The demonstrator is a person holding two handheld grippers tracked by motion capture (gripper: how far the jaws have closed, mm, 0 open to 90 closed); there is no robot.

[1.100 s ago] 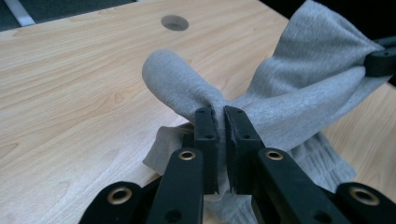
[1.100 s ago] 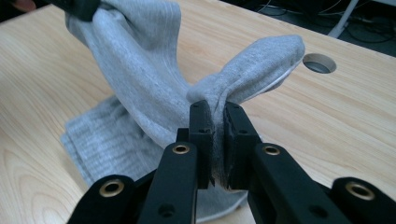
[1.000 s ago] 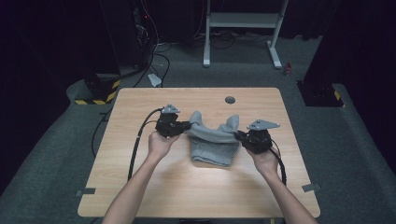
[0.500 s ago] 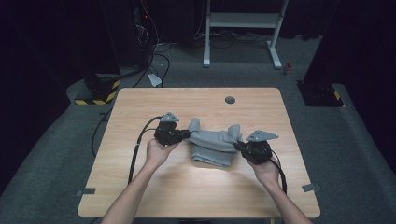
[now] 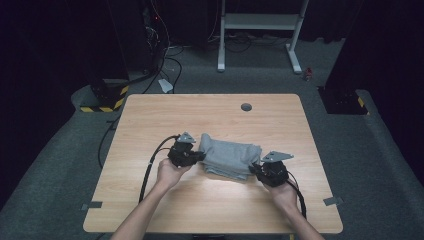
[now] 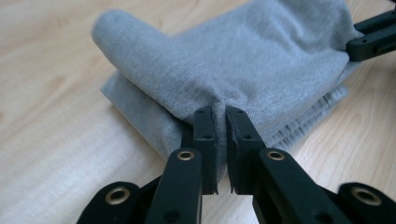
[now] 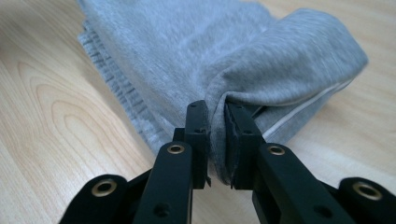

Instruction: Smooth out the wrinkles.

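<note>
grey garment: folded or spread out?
Folded. The grey garment lies as a compact stack on the table, a rolled top layer over ribbed edges.

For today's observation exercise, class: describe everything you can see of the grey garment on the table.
The grey garment is soft knit jersey, folded into a thick bundle with a ribbed hem along one edge. It lies on the wooden table, its top layer rolled over. The left gripper pinches a fold at one end; the right gripper, its jaws just easing apart, has cloth between them at the other.
</note>
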